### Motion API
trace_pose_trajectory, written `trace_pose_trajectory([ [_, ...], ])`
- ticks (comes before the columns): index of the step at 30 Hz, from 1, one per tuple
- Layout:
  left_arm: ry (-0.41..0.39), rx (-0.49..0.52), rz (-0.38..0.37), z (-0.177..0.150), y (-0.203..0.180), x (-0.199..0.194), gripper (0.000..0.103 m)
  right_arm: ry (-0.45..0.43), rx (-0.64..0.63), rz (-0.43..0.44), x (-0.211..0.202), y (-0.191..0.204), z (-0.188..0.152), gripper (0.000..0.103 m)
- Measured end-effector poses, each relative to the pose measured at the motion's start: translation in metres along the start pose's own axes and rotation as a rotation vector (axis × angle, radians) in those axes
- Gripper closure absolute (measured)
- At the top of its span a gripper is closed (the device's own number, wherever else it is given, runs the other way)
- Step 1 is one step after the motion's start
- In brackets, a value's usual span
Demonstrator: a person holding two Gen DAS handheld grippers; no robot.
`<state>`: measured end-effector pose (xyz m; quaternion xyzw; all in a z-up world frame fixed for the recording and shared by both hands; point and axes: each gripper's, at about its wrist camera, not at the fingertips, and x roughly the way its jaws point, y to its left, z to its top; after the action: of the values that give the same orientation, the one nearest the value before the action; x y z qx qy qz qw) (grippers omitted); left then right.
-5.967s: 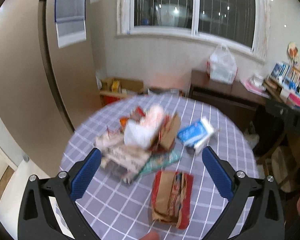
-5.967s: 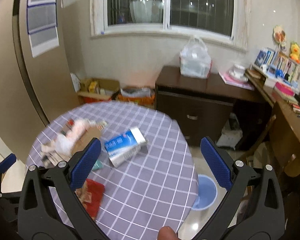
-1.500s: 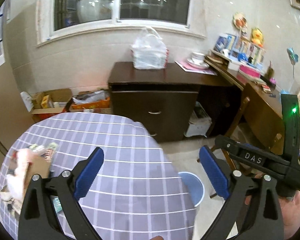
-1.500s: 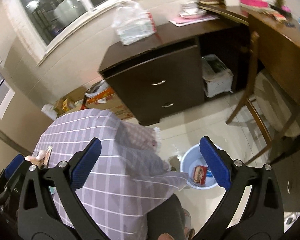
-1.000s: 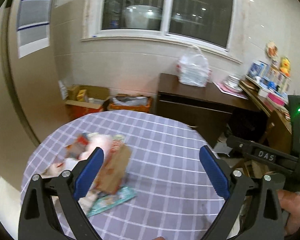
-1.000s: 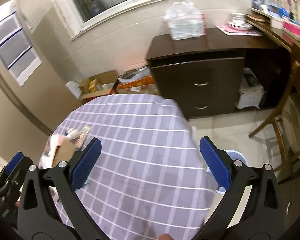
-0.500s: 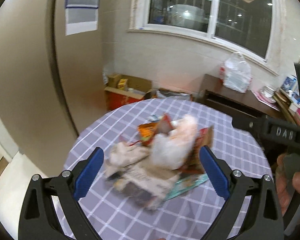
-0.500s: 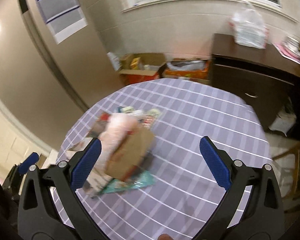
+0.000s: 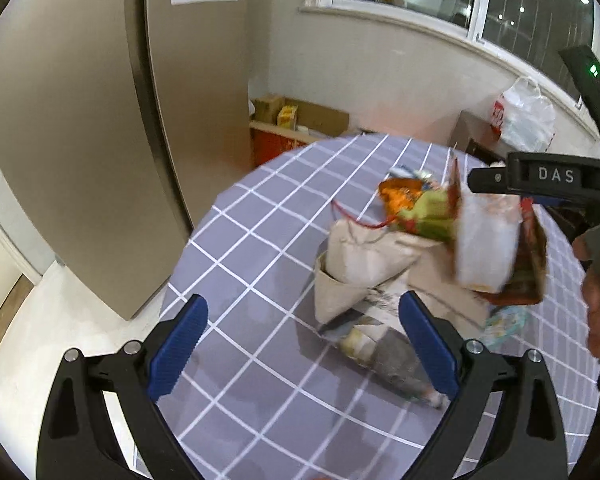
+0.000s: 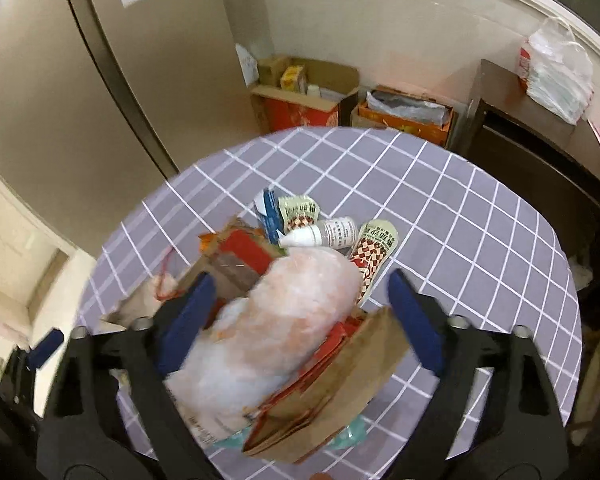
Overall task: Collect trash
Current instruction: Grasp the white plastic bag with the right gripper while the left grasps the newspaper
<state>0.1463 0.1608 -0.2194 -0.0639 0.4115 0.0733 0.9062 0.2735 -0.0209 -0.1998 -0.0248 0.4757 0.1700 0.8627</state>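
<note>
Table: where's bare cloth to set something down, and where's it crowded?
Bare checked cloth runs along the table's far and right side, beyond the small white bottle, toward the dark cabinet. The left wrist view shows another bare strip at the near-left edge, by the fridge. The trash pile crowds the left-centre.
</note>
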Motion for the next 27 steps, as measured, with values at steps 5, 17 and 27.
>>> trace_pose_trajectory([
  [5, 0.033, 0.025, -0.011, 0.003, -0.003, 0.024, 0.009, 0.02, -0.013, 0.04, 0.004, -0.007, -0.004, 0.062],
  [17, 0.039, 0.069, -0.111, 0.009, -0.02, 0.027, 0.067, -0.043, -0.001, 0.135, -0.03, -0.034, -0.006, 0.058],
  [27, 0.038, 0.051, -0.111, 0.002, -0.021, 0.018, 0.075, 0.024, -0.023, 0.115, -0.016, -0.034, -0.017, 0.044],
])
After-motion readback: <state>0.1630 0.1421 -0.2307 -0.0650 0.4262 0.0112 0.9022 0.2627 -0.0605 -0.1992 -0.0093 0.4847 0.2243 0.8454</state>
